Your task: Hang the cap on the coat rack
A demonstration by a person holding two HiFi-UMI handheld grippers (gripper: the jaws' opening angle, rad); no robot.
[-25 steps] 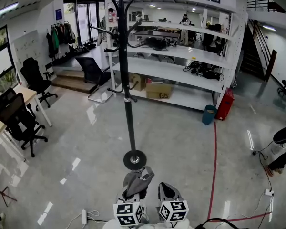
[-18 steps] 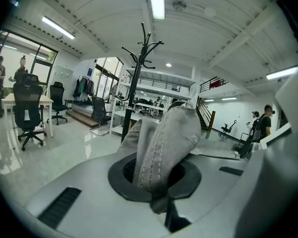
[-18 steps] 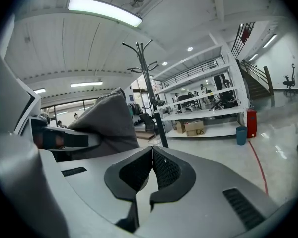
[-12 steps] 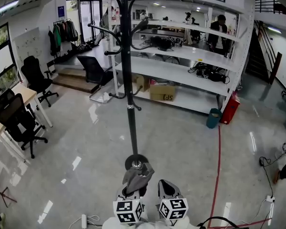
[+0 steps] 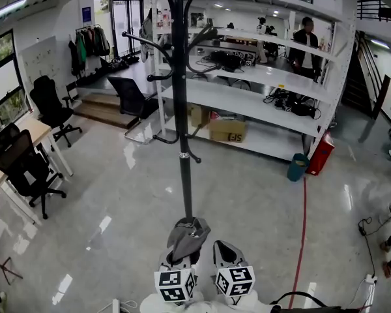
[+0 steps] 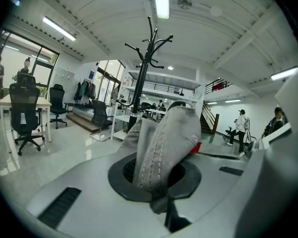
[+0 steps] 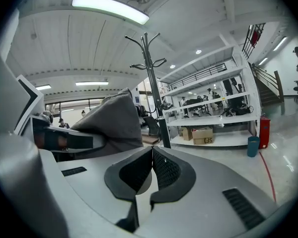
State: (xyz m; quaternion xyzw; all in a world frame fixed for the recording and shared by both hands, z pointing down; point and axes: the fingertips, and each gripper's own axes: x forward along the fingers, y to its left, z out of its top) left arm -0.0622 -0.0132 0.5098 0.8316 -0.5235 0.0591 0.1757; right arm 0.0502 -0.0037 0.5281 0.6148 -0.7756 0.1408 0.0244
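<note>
My left hand-held gripper point(image 6: 158, 180) is clamped tight on the grey cap point(image 6: 165, 138), pinching a fold of fabric so the crown stands up above the jaws. My right hand-held gripper point(image 7: 150, 170) has its jaws closed together on nothing and rides just beside the left. In the head view the coat rack point(image 5: 181, 109) stands straight ahead, its pole rising from the floor point(image 5: 247, 201) just beyond the cap, with curved upper arms point(image 5: 143, 41) branching out near the top. I judge the step in hand to be carrying the cap up to one of those arms. To do it well I would grip firmly, lift high, and choose an arm on my side of the pole. I would come down over its upturned tip so the cap's opening drops onto it, and let go only once the fabric bears on the arm. The cap is soft and folded, so a shallow catch may slip off. The empty right hand-held gripper could spread the opening first.
</note>
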